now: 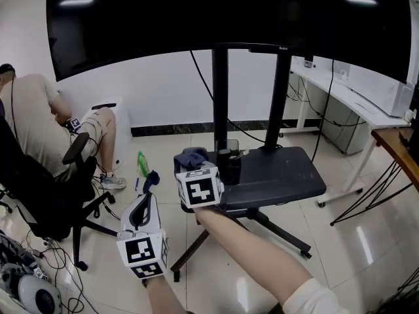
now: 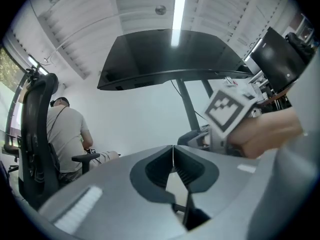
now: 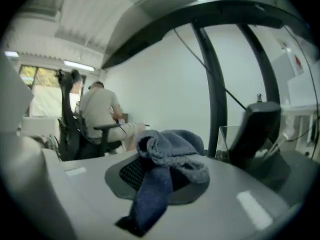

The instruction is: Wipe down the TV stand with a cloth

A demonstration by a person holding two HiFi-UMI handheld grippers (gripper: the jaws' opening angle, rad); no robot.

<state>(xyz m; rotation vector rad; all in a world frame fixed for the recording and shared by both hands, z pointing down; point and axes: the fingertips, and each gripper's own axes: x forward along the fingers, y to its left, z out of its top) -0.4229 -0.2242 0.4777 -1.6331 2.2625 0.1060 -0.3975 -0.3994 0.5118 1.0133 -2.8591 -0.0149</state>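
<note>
The right gripper [image 3: 161, 178] pinches the cloth [image 3: 171, 153] above the shelf [image 1: 283, 173] edge. The left gripper [image 2: 173, 165] hangs lower, jaws together, empty.

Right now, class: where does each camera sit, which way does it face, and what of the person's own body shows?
Head view: on the head, looking down at the stand's shelf; both forearms, left tongs and right tongs show.
Left gripper view: on the left tongs, facing up past shut jaws at the TV; the right hand shows.
Right gripper view: on the right tongs, shut on the blue cloth, facing the stand's poles.
All share the seated person.
</note>
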